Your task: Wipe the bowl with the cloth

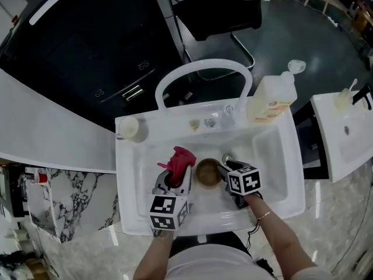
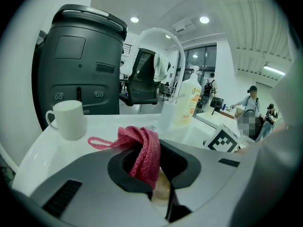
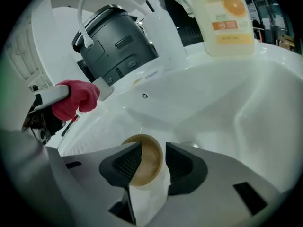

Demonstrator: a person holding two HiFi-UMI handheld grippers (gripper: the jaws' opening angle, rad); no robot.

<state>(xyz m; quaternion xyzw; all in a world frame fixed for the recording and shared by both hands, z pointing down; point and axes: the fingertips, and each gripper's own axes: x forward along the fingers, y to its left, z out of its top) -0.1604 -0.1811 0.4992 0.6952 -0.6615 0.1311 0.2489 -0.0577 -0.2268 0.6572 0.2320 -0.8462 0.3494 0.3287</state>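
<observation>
The left gripper (image 1: 175,178) (image 2: 150,169) is clamped on the red cloth (image 1: 181,158) (image 2: 145,148). The cloth is bunched between its jaws and spills up and forward over them, and a thin loop trails out to the gripper's left. Through the slit under those jaws a tan patch of the bowl (image 2: 161,190) shows.

The right gripper (image 1: 225,169) (image 3: 154,157) has its jaws spread wide, and nothing is pinched in them. The brown bowl (image 1: 207,172) (image 3: 149,171) sits low in the gap between the two jaws. Its rim is half covered by the left jaw, and a sliver of white shows between it and the right jaw. Whether the left jaw touches the bowl cannot be told. From the head view the bowl lies on the floor of the white sink (image 1: 274,150) (image 3: 213,108), between the two grippers, with the cloth just off its left edge. In the right gripper view the cloth (image 3: 71,98) hangs up and to the left of that gripper, held in the other one.

Farther ahead of the left gripper a white mug (image 1: 131,127) (image 2: 68,118) stands on the sink's back ledge, to the left. A pale soap bottle with an orange label (image 1: 269,101) (image 2: 187,103) (image 3: 222,18) stands on the same ledge ahead of the right gripper. A white arched faucet (image 1: 198,69) (image 2: 161,34) rises between the two.

Beyond the ledge are a large black bin (image 2: 80,60) (image 3: 116,37) and a black chair (image 1: 218,10) (image 2: 142,82).
</observation>
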